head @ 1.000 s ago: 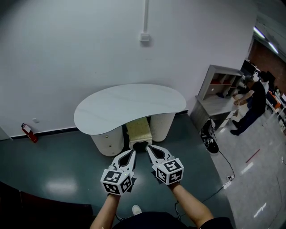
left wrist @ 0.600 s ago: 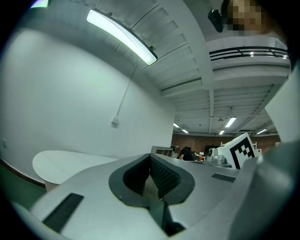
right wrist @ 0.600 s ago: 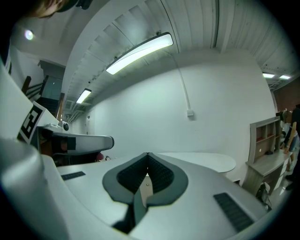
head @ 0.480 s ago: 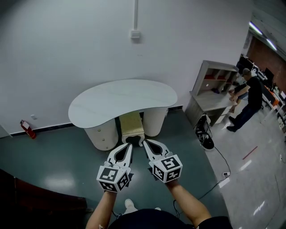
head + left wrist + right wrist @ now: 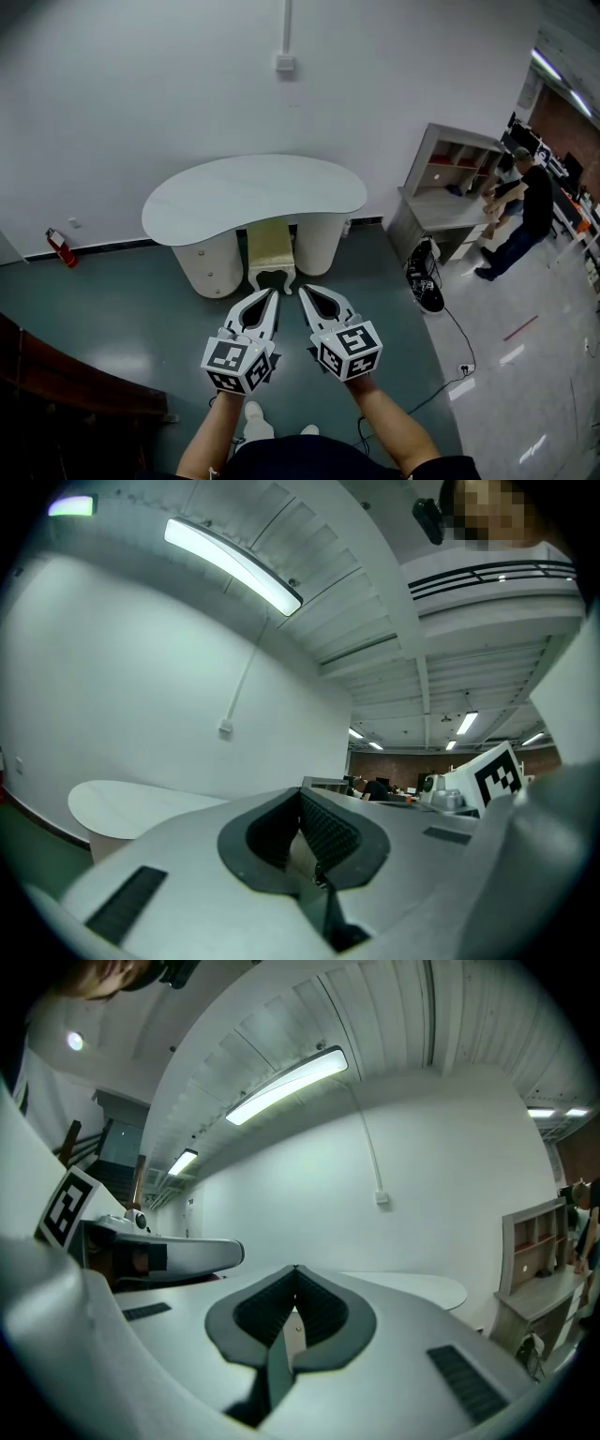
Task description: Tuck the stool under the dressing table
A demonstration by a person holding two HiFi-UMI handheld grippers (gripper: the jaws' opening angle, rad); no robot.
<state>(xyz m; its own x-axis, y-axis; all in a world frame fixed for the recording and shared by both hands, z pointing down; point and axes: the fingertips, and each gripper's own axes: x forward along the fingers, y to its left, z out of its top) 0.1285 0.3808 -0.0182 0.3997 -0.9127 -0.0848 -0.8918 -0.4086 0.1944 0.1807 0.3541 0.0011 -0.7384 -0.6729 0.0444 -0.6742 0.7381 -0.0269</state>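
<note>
Fingers (image 5: 263,313) shut — stool (image 5: 269,251) just ahead.

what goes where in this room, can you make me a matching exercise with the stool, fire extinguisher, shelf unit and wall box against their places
Things:
1. stool
2. fire extinguisher
3. shelf unit
4. wall box

Places:
A. high up, above the dressing table
B. low down, far left of the table
C. between the table's two pedestals, seat partly under the top
D. right of the table, next to a standing person

Pairs: 1-C, 2-B, 3-D, 4-A
</note>
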